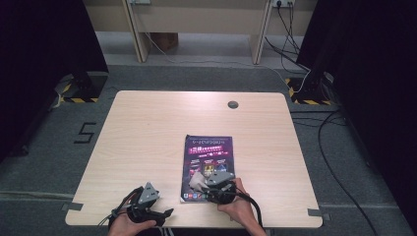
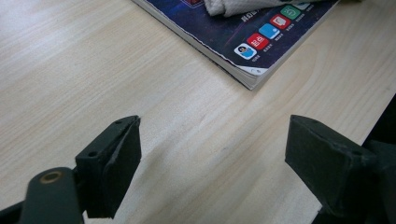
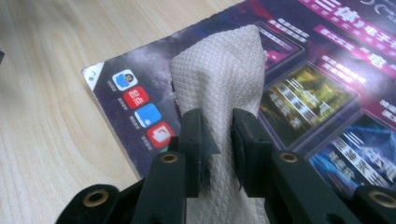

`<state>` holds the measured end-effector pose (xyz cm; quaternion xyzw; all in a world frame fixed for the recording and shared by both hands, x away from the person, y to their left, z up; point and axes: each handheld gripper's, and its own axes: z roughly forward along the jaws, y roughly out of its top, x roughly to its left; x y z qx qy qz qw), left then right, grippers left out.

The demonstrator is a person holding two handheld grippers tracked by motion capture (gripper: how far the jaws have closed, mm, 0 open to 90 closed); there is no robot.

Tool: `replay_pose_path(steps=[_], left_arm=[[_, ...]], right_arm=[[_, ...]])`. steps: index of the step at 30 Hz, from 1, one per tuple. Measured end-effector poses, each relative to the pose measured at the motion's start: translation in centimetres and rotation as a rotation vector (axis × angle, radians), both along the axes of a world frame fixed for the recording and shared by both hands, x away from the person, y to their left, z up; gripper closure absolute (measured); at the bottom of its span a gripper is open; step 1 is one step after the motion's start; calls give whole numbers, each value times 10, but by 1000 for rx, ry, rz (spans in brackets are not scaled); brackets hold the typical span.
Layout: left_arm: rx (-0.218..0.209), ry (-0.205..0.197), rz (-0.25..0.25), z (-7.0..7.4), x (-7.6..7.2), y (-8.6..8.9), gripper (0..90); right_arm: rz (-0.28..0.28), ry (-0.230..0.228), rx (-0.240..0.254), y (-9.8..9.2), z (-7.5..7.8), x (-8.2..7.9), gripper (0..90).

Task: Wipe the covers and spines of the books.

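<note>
Right gripper (image 3: 217,140) pinches a white quilted paper towel (image 3: 219,74) over the near corner of a dark glossy-covered book (image 1: 208,162) on the pale wooden table (image 1: 142,132). The towel looks soft, light and tear-prone, so a bunched fold seems the best hold. Left gripper (image 2: 212,154) rests released.

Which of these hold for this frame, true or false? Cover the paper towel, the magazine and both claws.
1. The right claw is shut on a white paper towel. True.
2. The paper towel lies over the magazine. True.
3. The left claw grips the magazine's corner. False: its jaws stand wide apart over bare table, short of the magazine.
4. The magazine lies open in the middle. False: it is closed, dark cover up.
5. The magazine hangs over the table's edge. False: it lies wholly on the tabletop.
</note>
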<state>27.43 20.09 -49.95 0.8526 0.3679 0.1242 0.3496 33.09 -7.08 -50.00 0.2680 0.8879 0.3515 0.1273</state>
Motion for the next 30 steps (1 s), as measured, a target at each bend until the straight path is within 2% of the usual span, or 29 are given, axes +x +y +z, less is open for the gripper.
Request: replay_pose_path(steps=[2,5,7,10,17,25,30], left_arm=[[2,1,-1,0,0,0,180],[1,0,1,0,0,0,179],[3,1,-3,0,0,0,179],[-1,1,-3,0,0,-1,179],[2,1,-3,0,0,-1,178],[5,7,-10,-1,0,-1,178],[7,4,-12,-1,-1,-2,178]], right_arm=[[4,-9,-15,3,0,-1,749],[29,-6,-8,14,0,-6,748],[55,0,-5,23,0,-8,748],[97,-18,-18,39,-1,-14,750],[158,-10,-8,56,-1,-23,750],[173,2,5,56,-1,-22,746],[136,23,13,42,0,-16,746]])
